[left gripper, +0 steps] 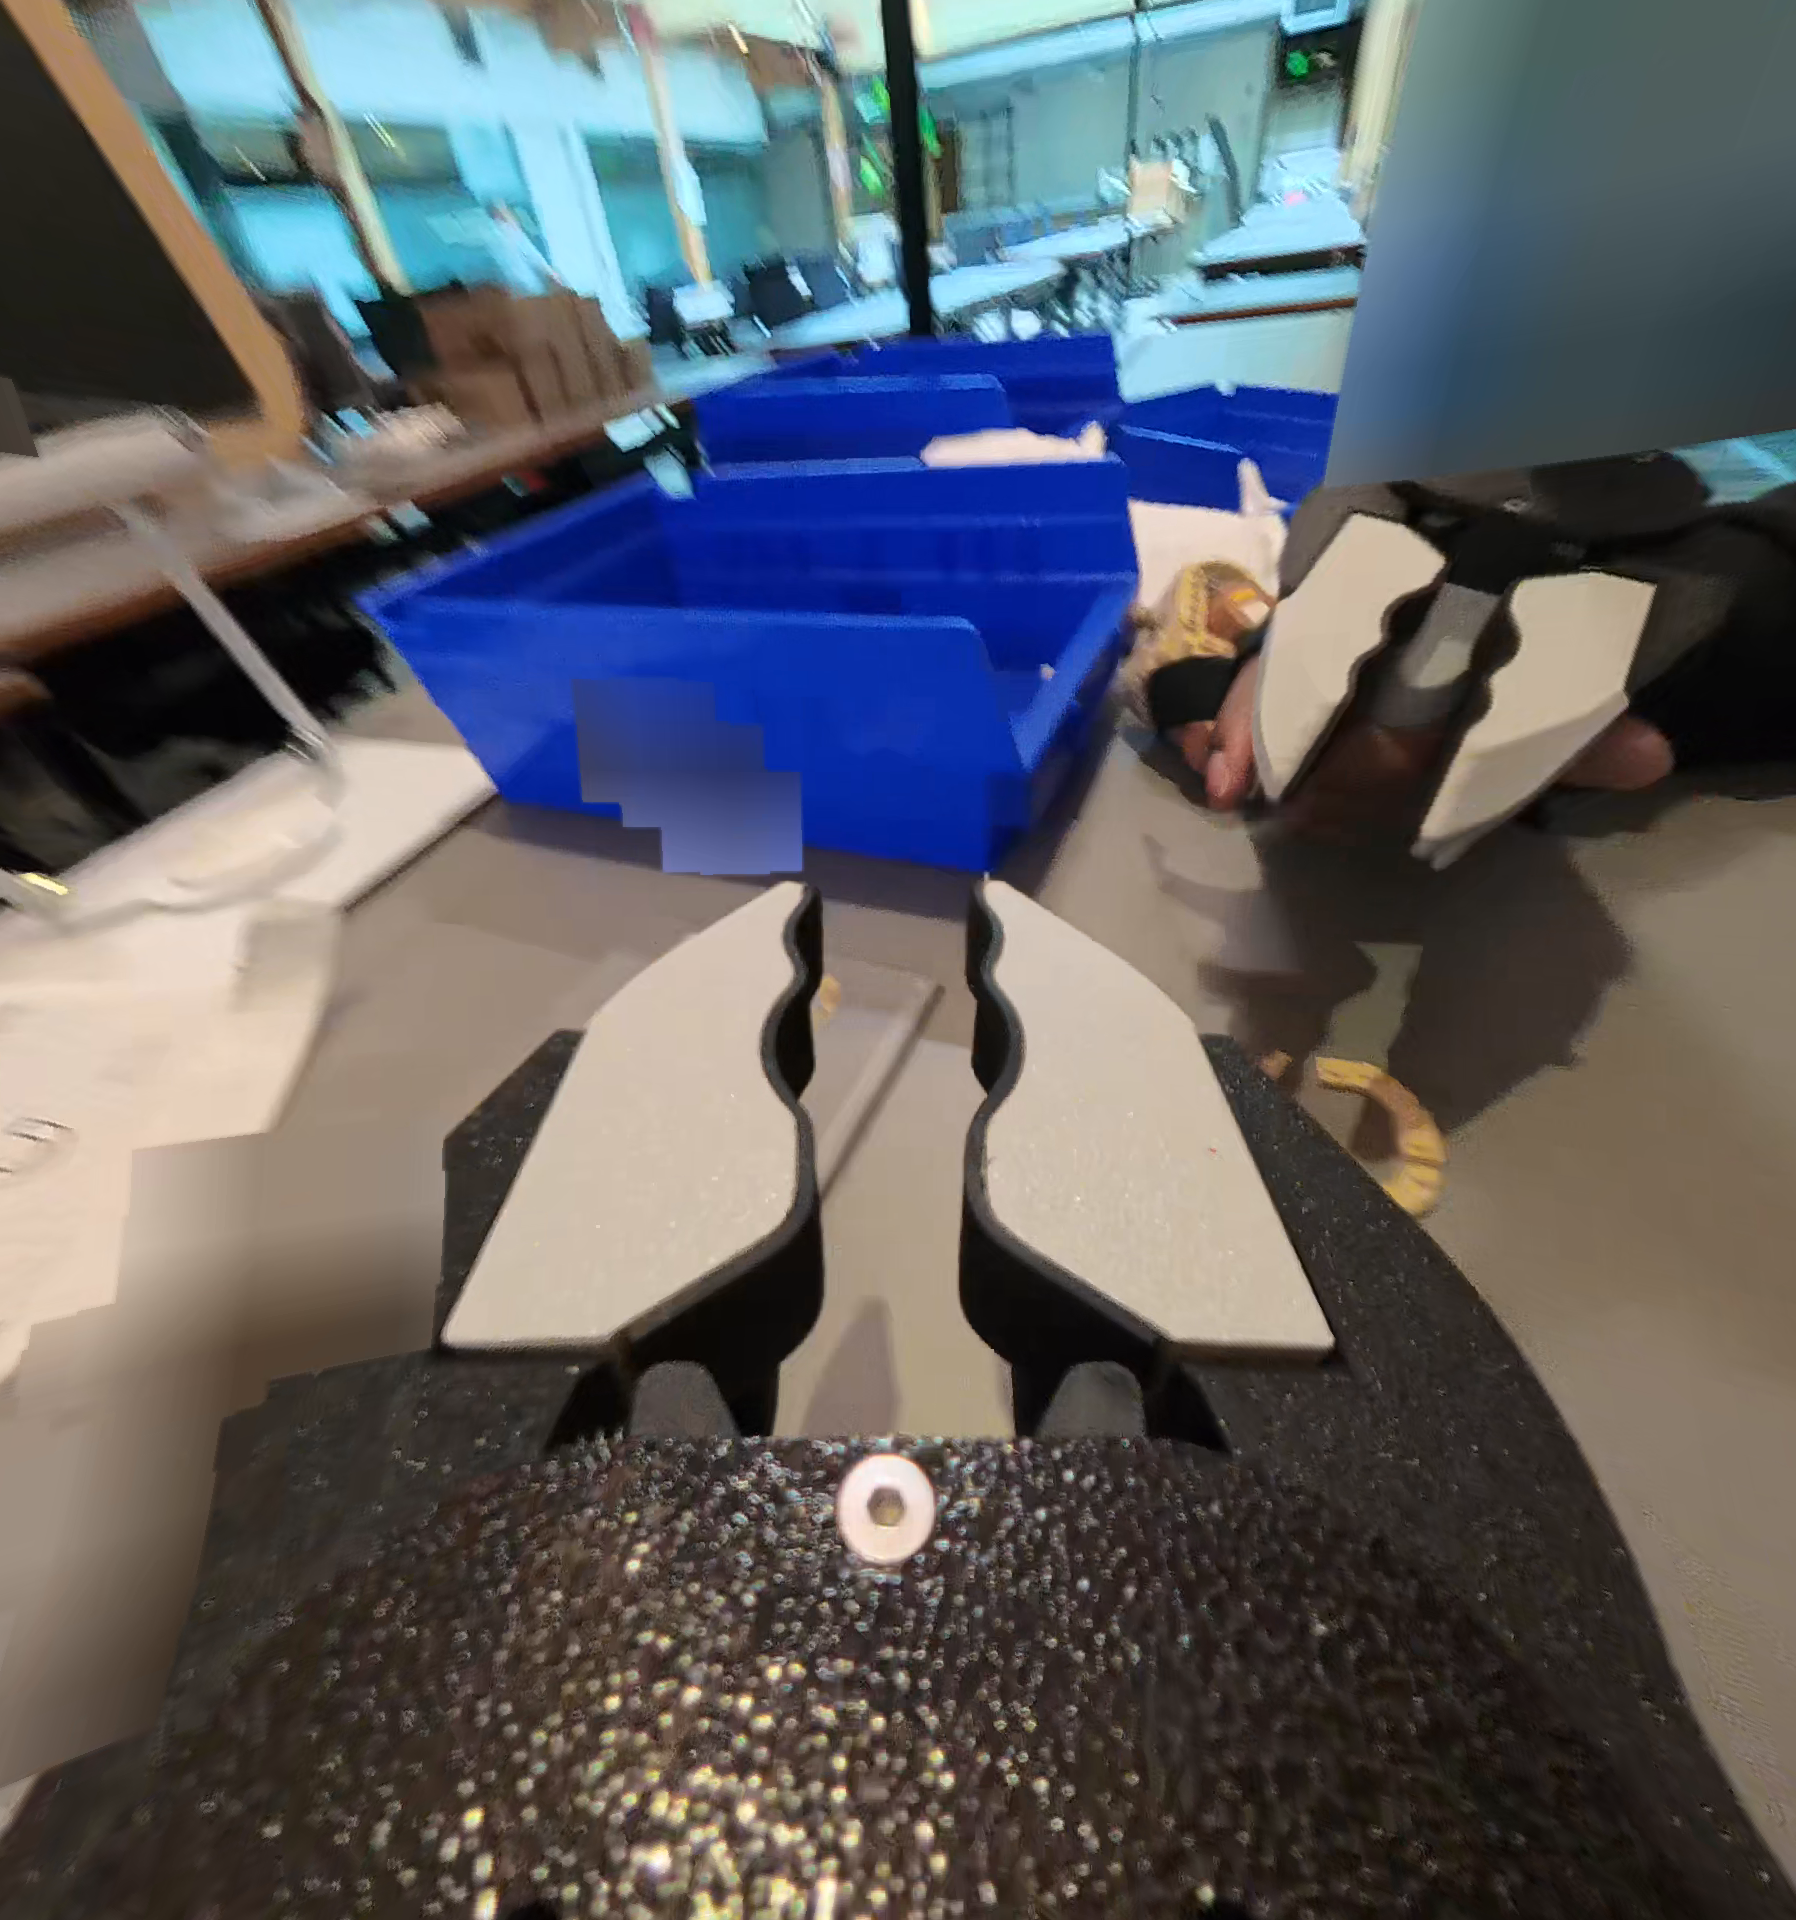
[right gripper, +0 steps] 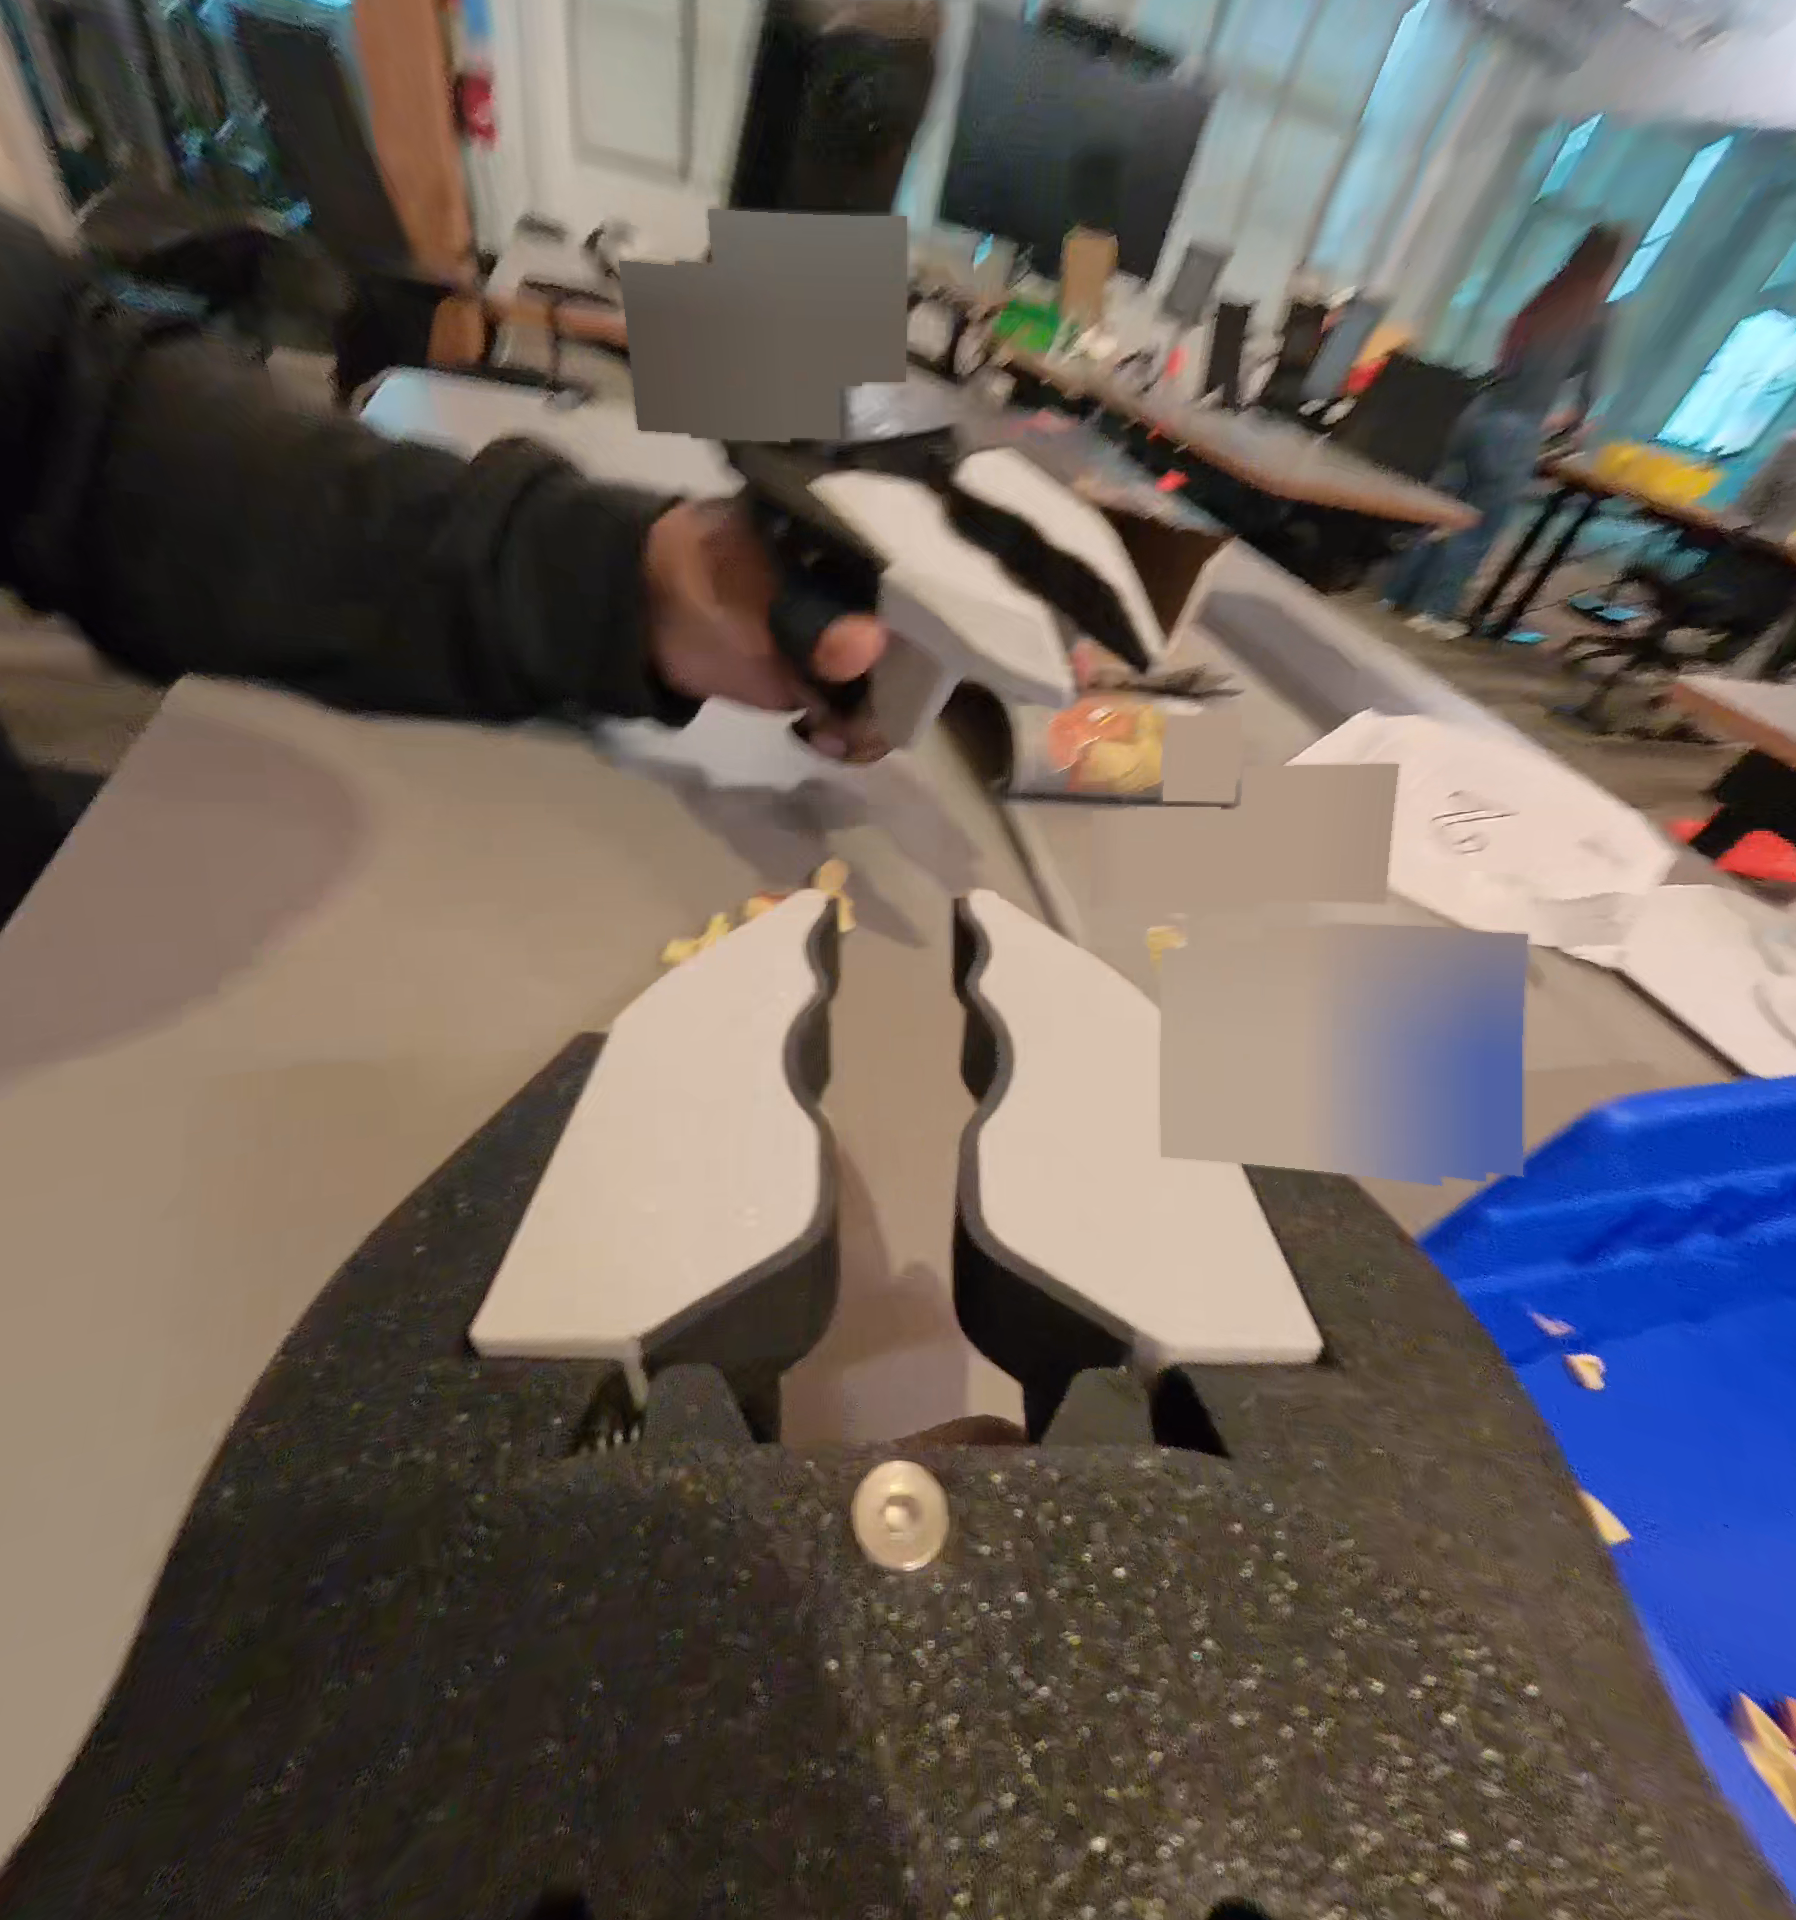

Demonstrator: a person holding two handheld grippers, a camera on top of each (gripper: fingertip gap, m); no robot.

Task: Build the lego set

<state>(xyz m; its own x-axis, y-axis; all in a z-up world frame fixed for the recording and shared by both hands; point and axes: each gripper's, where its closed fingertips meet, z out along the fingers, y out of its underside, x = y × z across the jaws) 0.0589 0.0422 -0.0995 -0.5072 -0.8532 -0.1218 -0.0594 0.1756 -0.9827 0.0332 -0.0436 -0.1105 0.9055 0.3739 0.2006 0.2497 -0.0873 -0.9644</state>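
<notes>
My left gripper (left gripper: 894,904) is open and empty a little above the grey table (left gripper: 1496,1455), facing a blue bin (left gripper: 873,665). A small yellow scrap (left gripper: 827,1000) lies on the table beneath its fingertips, apart from them. My right gripper (right gripper: 894,909) is open and empty over the table (right gripper: 250,1039); only bare table shows between its pads. Yellow scraps (right gripper: 712,935) lie just beyond its left fingertip. Each gripper also shows in the other's view, held in a hand: the right (left gripper: 1445,675), the left (right gripper: 987,561), with a black sleeve (right gripper: 302,540).
More blue bins (left gripper: 977,416) stand behind the first; one at my right (right gripper: 1704,1351) holds small tan pieces. A printed snack bag (right gripper: 1112,748) and white papers (right gripper: 1496,831) lie on the table. White bags (left gripper: 94,1039) lie at the left. Yellow scraps (left gripper: 1393,1132) lie at the right.
</notes>
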